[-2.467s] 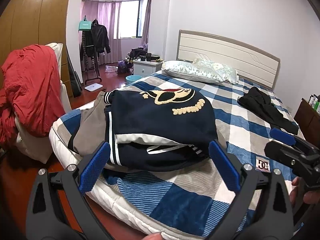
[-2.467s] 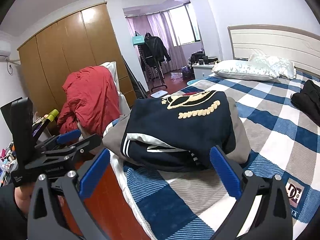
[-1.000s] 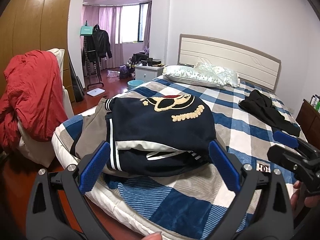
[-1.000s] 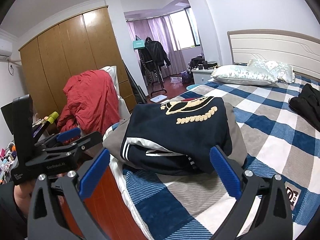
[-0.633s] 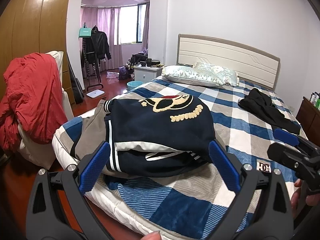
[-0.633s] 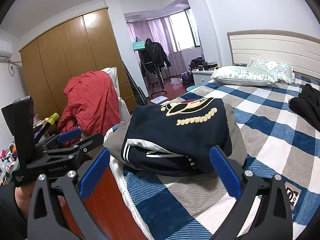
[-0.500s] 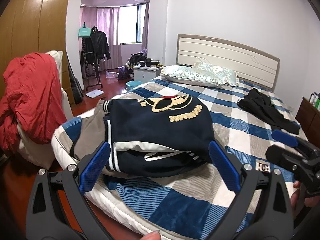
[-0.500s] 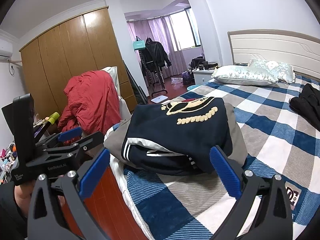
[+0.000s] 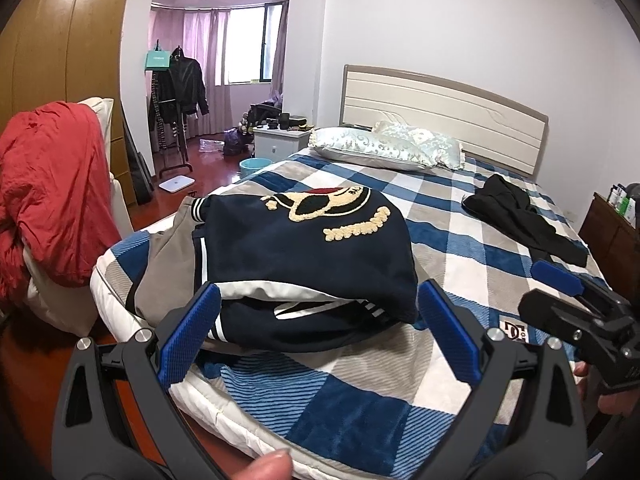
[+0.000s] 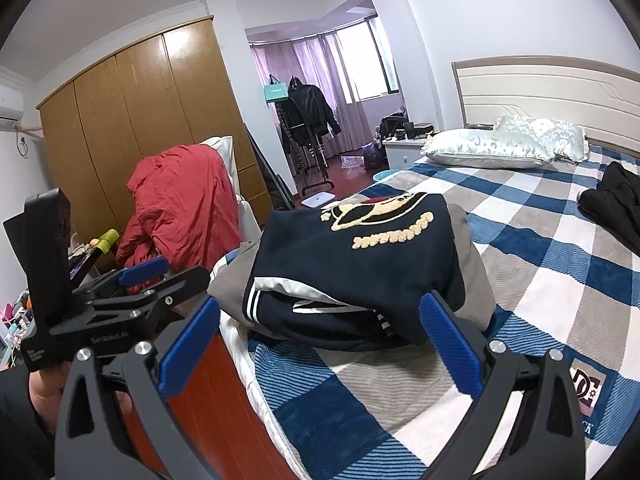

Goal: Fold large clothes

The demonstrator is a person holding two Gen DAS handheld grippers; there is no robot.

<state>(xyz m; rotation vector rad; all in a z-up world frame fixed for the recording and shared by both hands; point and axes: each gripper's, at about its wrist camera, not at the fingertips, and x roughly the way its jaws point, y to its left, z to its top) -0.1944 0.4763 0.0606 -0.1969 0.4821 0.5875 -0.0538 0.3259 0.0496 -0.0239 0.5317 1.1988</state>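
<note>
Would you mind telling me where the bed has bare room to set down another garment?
The widest free patch is the checked blanket between the folded navy jacket and the black garment. A strip lies free between jacket and pillows. The near-left corner is crowded by the jacket.

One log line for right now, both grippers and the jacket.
left gripper: open, empty | right gripper: open, empty | navy jacket: folded on bed corner
</note>
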